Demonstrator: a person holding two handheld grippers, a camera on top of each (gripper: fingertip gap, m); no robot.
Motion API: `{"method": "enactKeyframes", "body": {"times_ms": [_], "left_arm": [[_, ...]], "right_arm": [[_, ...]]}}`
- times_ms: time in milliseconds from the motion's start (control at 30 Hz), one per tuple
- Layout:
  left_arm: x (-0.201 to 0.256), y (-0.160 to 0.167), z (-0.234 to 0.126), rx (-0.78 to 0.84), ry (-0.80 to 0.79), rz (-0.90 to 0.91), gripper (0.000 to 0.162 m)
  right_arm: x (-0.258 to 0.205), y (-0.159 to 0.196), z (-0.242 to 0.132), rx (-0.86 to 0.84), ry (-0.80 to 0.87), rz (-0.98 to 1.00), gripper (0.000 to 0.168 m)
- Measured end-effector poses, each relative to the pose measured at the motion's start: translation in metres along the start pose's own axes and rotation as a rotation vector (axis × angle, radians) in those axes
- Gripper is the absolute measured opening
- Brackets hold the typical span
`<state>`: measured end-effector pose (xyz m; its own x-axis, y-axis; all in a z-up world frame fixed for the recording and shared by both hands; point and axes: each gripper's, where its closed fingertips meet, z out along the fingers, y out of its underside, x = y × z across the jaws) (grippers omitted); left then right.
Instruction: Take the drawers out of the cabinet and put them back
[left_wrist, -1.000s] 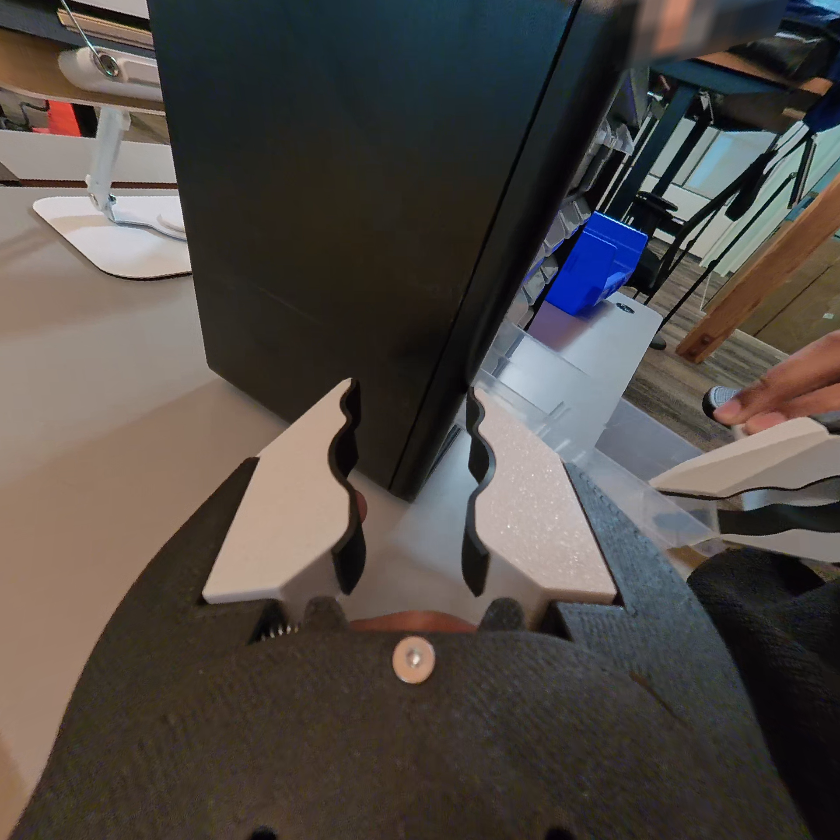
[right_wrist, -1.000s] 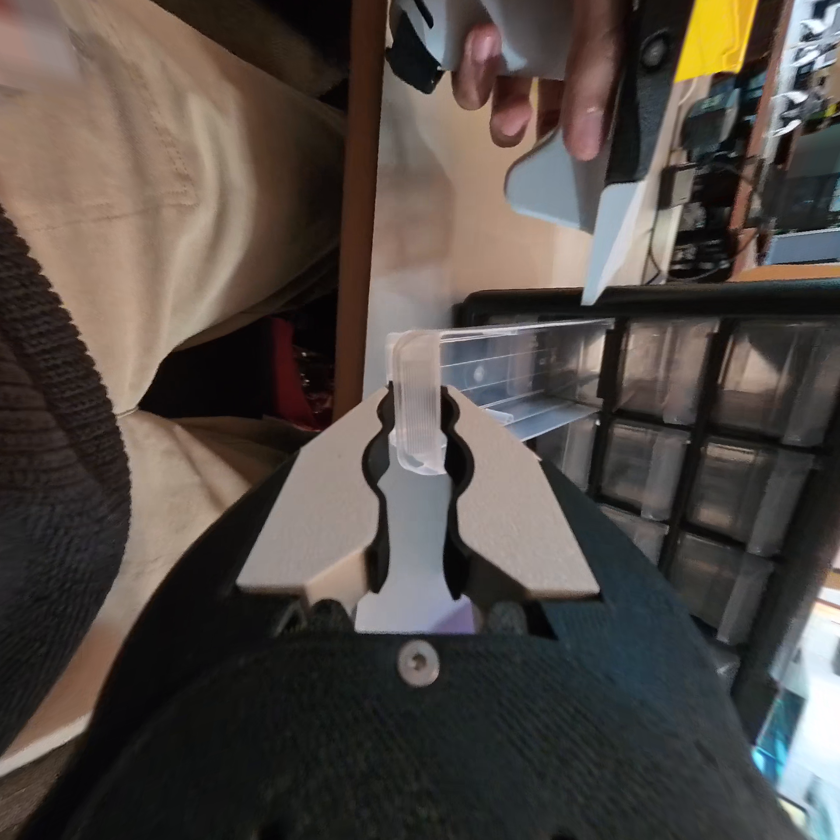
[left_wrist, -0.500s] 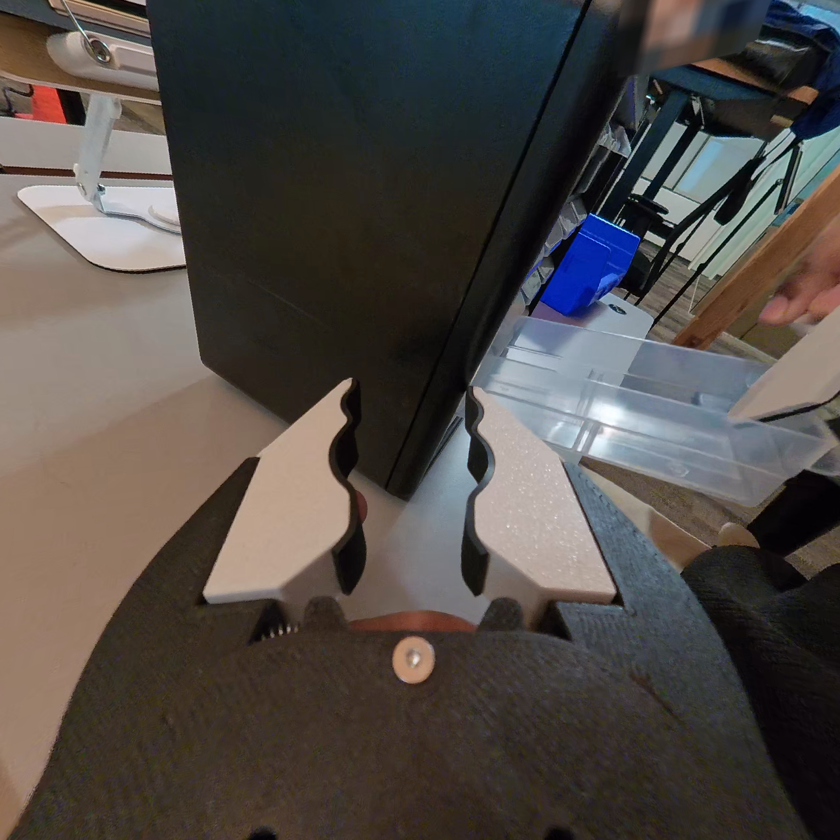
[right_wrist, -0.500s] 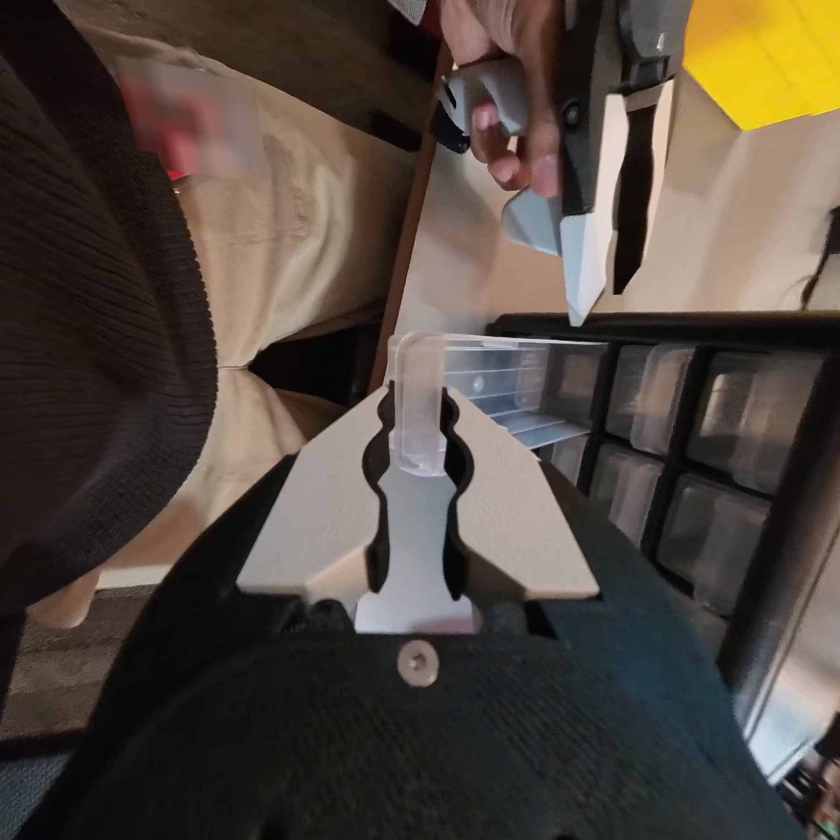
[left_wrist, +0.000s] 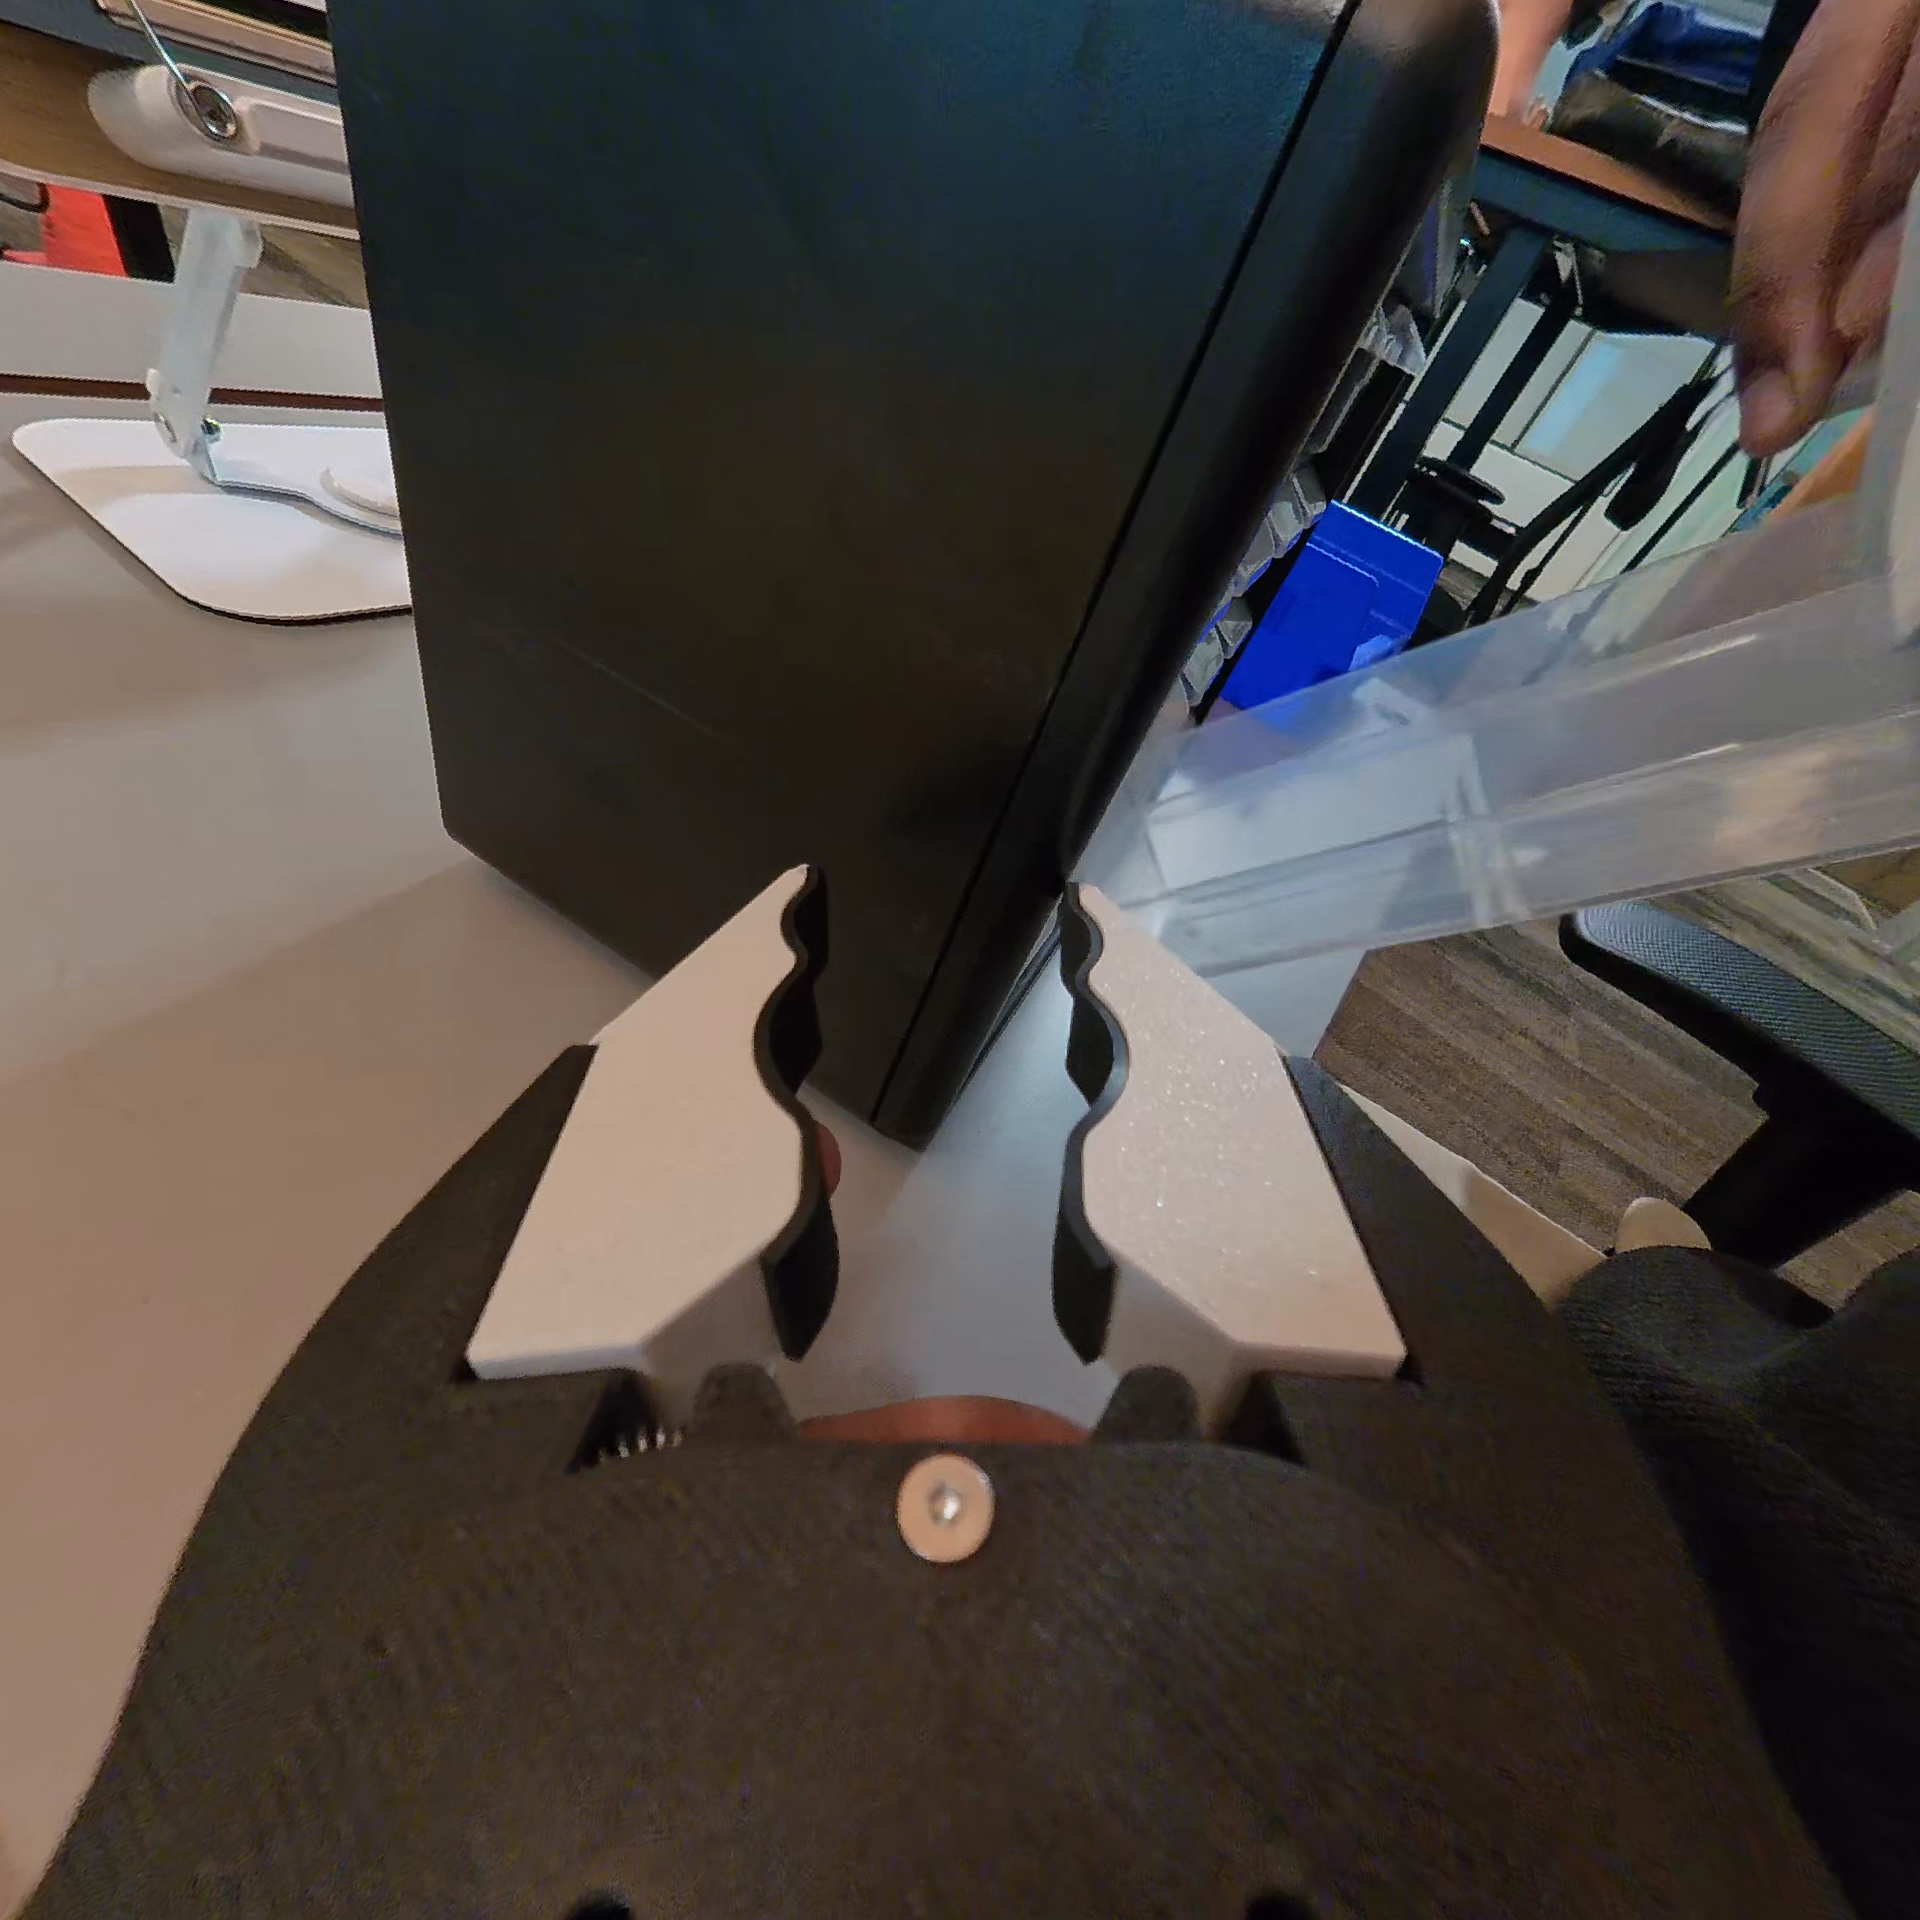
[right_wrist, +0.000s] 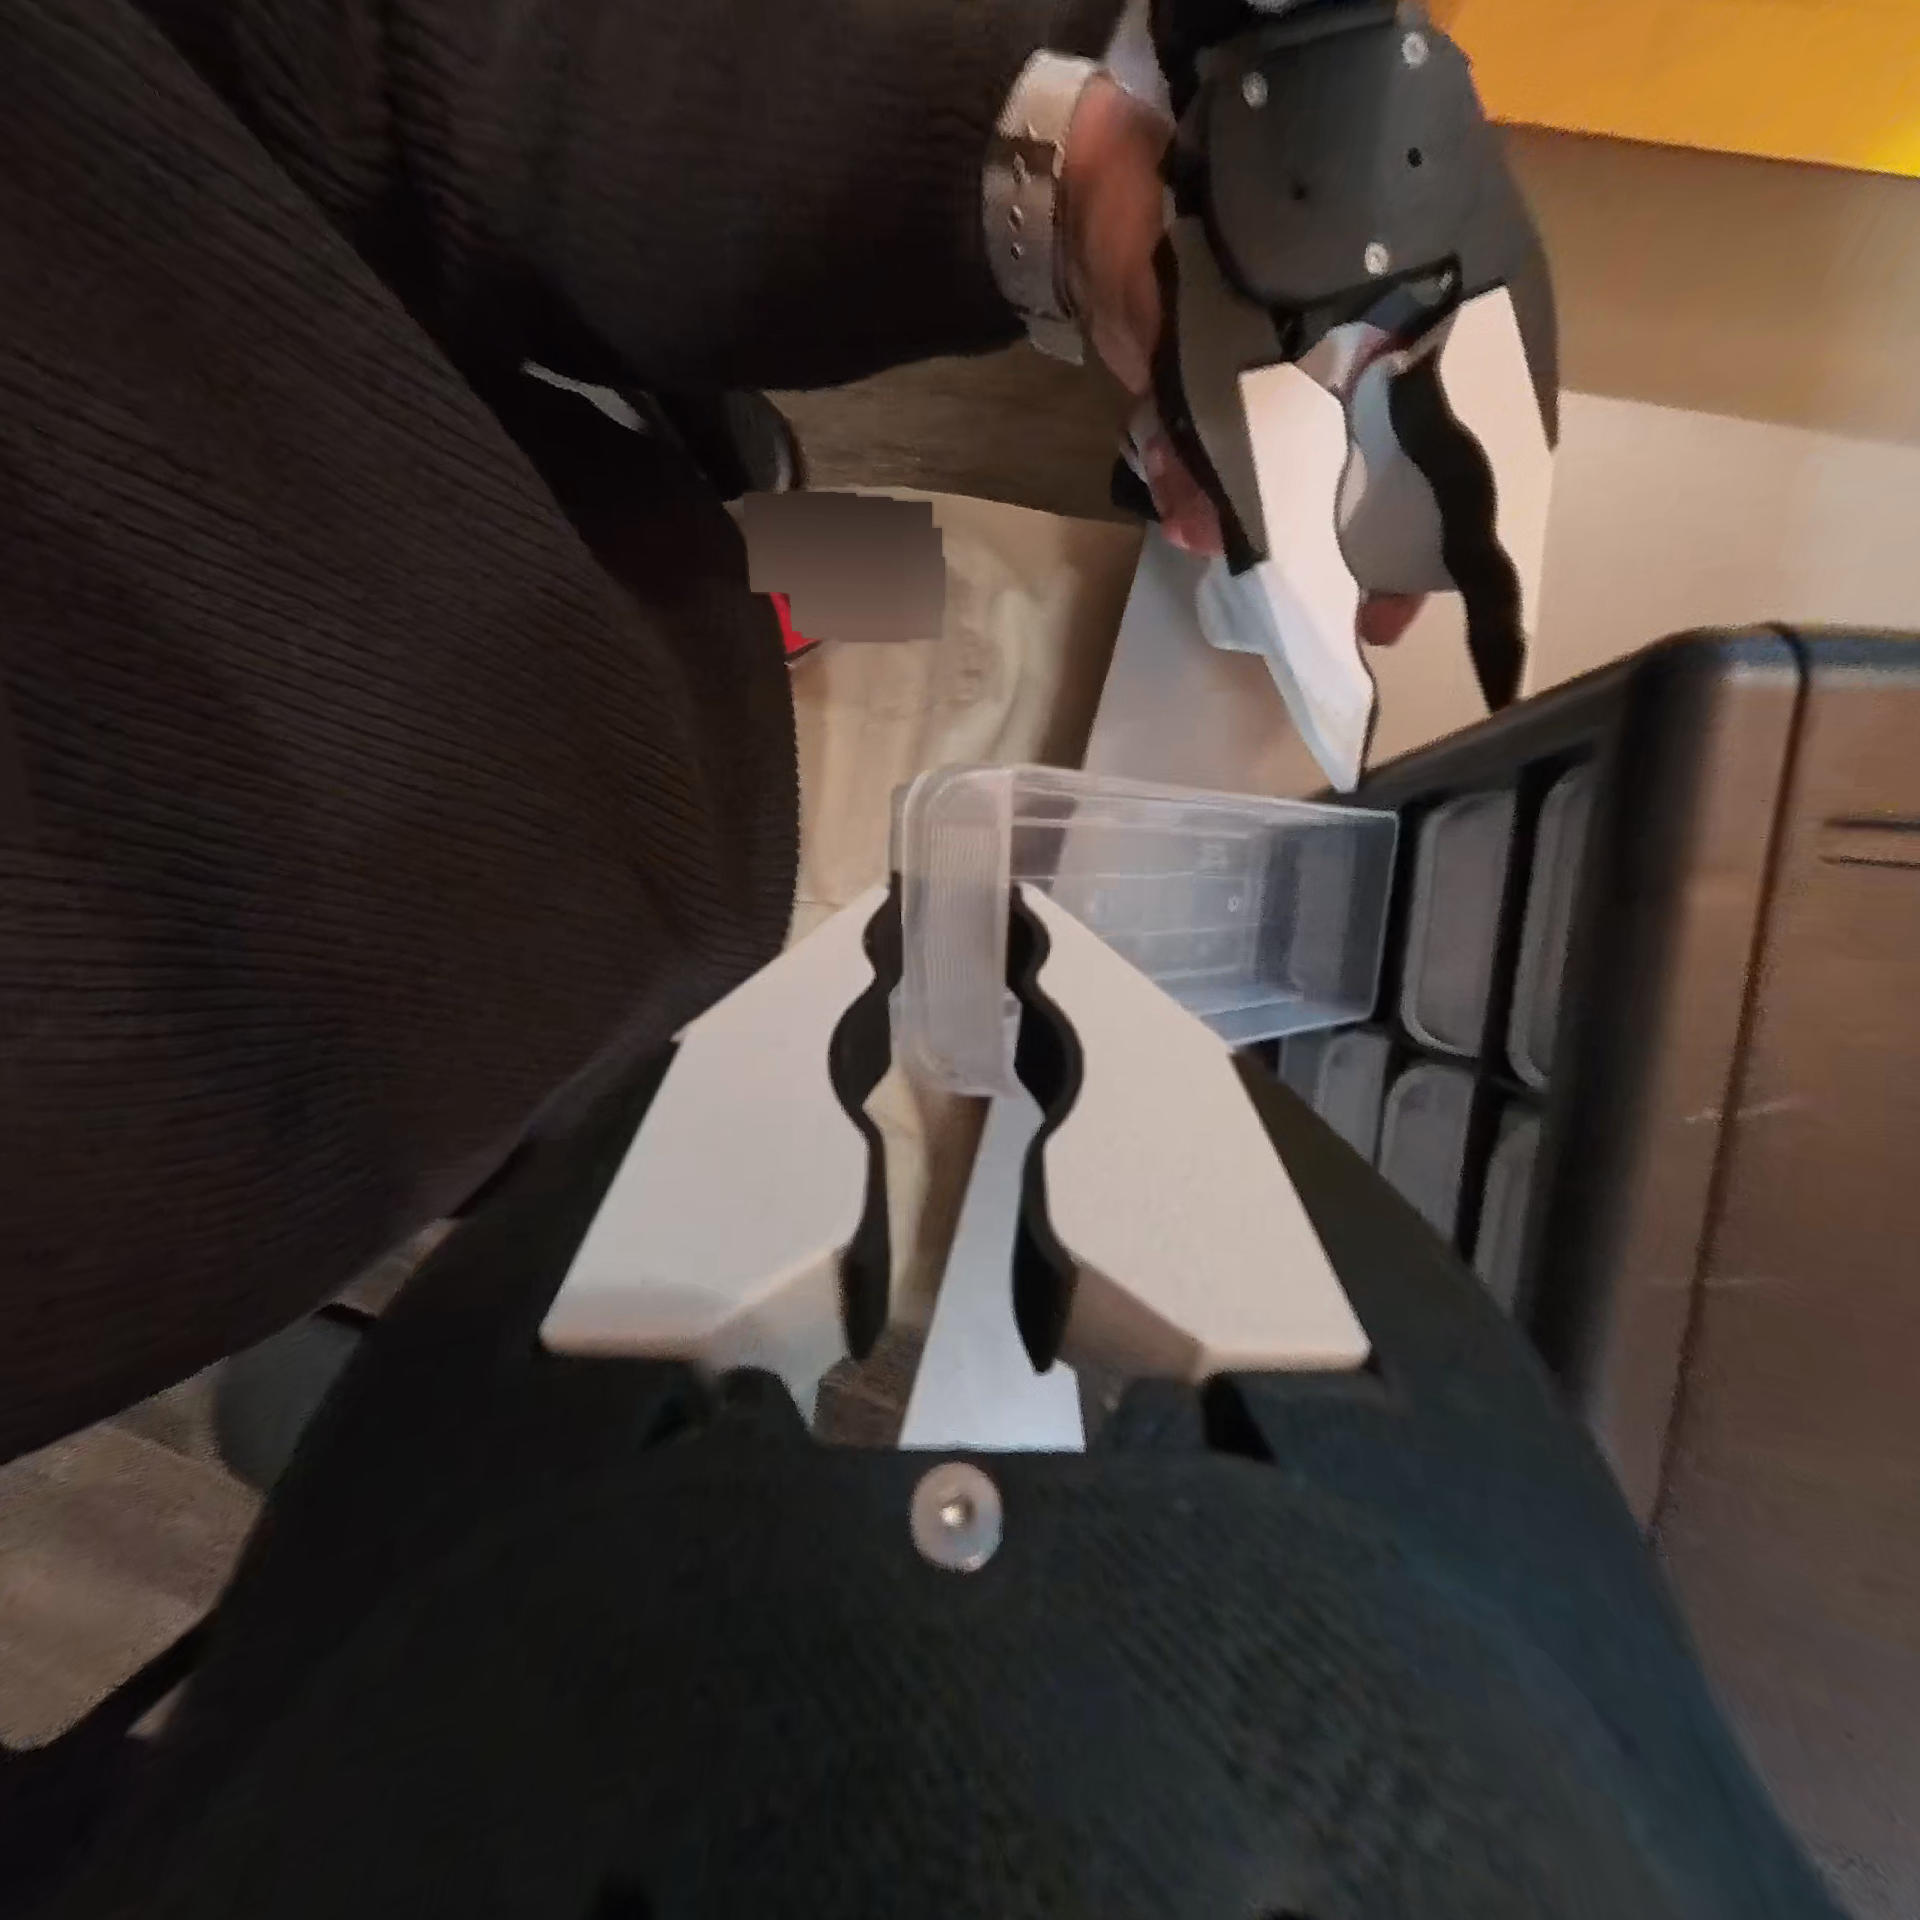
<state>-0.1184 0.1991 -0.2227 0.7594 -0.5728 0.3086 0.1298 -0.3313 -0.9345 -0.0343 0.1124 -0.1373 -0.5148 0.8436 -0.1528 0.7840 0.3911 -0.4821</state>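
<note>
Cabinet (left_wrist: 831, 468) fills the left wrist view: black side wall, upright on the grey bench (left_wrist: 208, 883), front corner edge right between the fingers of the left gripper (left_wrist: 940, 904). That gripper is spread and empty, one finger on each side of the corner, not pinching it. Open bench to the left of the cabinet, with a white stand base (left_wrist: 208, 520) well off at the back. Right of the corner, the clear drawer (left_wrist: 1507, 790) hangs in the air, fully out of the cabinet, its near end just beside the front face and the right fingertip. Blue bin (left_wrist: 1330, 623) and floor behind it.

Right wrist view shows what the left can't: cabinet front with a grid of drawers seated in their slots (right_wrist: 1455, 935), and the right gripper (right_wrist: 951, 904) clenched on the clear drawer's handle tab. Drawer body points toward the front, back end close to the grid, whether touching I can't tell. Left gripper visible above, at the cabinet's edge.
</note>
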Motion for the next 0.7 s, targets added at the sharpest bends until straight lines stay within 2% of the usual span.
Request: {"method": "enactKeyframes", "body": {"times_ms": [200,467,600,700], "left_arm": [[0.000,0.000,0.000,0.001,0.001,0.000,0.042],[0.001,0.000,0.001,0.002,0.001,-0.005,0.043],[0.001,0.000,0.002,0.003,-0.006,0.001,0.043],[0.002,0.000,0.002,0.007,-0.007,0.006,0.042]], "right_arm": [[-0.009,-0.008,-0.007,0.058,-0.052,-0.001,0.017],[-0.044,0.013,-0.010,0.108,0.051,0.008,0.018],[-0.069,0.034,-0.033,0.156,0.151,0.081,0.018],[-0.080,0.060,-0.067,0.201,0.270,0.206,0.017]]}}
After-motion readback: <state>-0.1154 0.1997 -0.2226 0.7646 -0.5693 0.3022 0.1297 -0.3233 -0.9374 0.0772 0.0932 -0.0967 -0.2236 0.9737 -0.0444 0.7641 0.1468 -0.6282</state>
